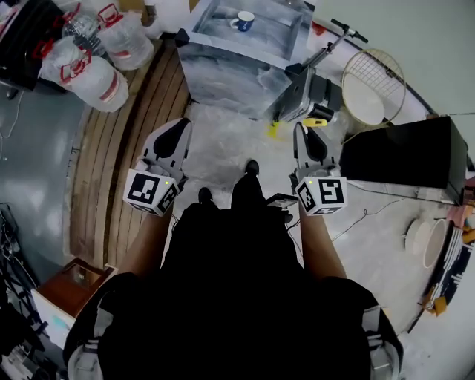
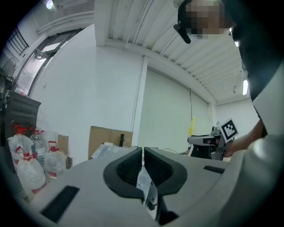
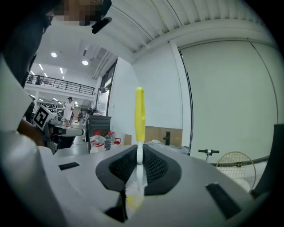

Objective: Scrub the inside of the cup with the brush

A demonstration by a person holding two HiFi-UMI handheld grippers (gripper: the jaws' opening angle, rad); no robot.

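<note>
Left gripper (image 2: 142, 155) has its fingers pressed together, empty. Right gripper (image 3: 140, 156) has its fingers clamped on a yellow-handled brush (image 3: 139, 111). A cup (image 1: 243, 21) stands on the far table (image 1: 223, 78).

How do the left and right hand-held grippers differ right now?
The right hand-held gripper is shut on the brush, yellow handle upright above its jaws; the left hand-held gripper is shut on nothing. The left one's pads meet; the right one's are parted slightly by the brush's neck. Both point ahead toward the cup.
</note>
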